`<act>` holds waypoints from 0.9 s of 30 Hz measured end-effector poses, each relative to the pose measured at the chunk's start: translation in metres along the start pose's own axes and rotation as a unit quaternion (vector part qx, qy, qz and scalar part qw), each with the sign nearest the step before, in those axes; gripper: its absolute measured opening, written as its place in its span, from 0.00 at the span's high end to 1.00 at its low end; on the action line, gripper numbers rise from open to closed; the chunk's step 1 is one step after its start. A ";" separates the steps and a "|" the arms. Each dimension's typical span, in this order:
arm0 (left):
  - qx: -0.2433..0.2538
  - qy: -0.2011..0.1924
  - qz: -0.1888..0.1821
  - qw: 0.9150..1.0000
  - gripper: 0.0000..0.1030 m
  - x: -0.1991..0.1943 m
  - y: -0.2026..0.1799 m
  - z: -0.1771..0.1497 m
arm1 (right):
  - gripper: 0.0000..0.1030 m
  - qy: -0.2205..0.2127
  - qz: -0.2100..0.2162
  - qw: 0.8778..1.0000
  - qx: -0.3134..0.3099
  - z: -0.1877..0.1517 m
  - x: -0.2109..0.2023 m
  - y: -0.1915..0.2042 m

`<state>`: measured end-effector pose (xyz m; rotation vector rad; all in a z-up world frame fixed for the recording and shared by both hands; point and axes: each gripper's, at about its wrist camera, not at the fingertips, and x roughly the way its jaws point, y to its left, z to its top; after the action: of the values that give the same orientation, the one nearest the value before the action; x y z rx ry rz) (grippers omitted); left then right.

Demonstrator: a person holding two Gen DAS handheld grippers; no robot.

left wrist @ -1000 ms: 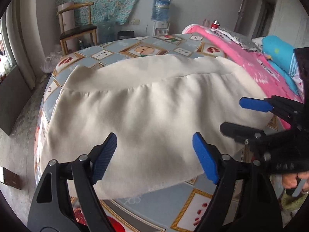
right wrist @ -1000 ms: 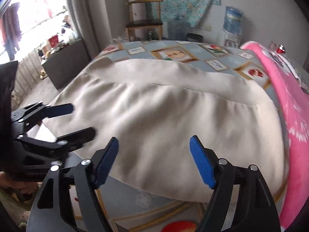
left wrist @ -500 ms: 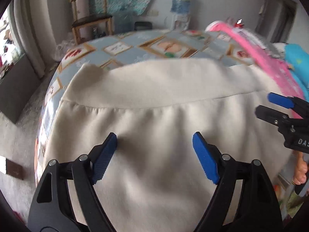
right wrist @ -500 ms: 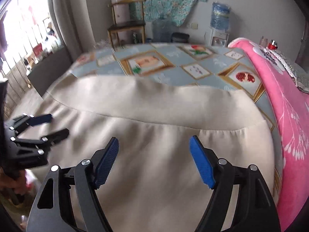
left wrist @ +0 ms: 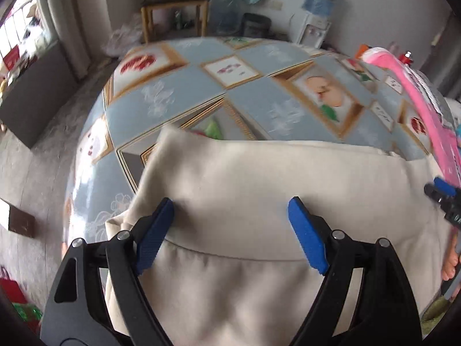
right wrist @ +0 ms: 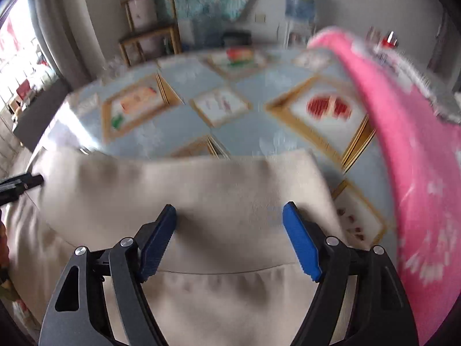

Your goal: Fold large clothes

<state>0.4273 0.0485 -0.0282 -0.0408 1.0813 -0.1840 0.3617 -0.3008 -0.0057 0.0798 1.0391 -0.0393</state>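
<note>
A large cream garment (left wrist: 259, 190) lies spread on the patterned tablecloth (left wrist: 184, 86), its wide far band running across both views. My left gripper (left wrist: 230, 210) hangs over the band near its left corner, jaws wide apart with only cloth below them. Over the band's right end (right wrist: 230, 190) my right gripper (right wrist: 229, 216) stands open the same way, nothing pinched. The right gripper's tip (left wrist: 440, 193) shows at the left wrist view's right edge, and the left gripper's tip (right wrist: 23, 183) at the right wrist view's left edge.
A pink blanket (right wrist: 417, 158) is heaped along the table's right side, close to the garment's right edge. Beyond the table stand a wooden chair (left wrist: 175, 8) and a water dispenser (left wrist: 314, 5). A dark cabinet (left wrist: 31, 92) stands on the floor at left.
Both grippers have moved forward across the garment, from its near hem to the far band. The jaws stay wide throughout. The right wrist view is now motion-blurred.
</note>
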 end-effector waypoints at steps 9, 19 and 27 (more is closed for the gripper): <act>-0.021 -0.033 -0.017 0.999 0.24 -0.043 0.036 -0.018 | 0.29 -0.048 0.041 0.997 0.048 -0.021 -0.057 -0.031; -0.034 -0.065 -0.016 0.997 0.24 -0.089 0.054 -0.057 | 0.29 -0.047 0.030 0.997 0.045 -0.063 -0.088 -0.029; 0.038 -0.029 -0.020 0.999 0.21 -0.099 0.029 -0.139 | 0.28 -0.016 0.010 0.999 0.028 -0.143 -0.084 0.007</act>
<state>0.2636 0.1020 -0.0104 -0.0001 1.0154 -0.2590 0.1970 -0.2827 -0.0048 0.1406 1.0047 -0.0507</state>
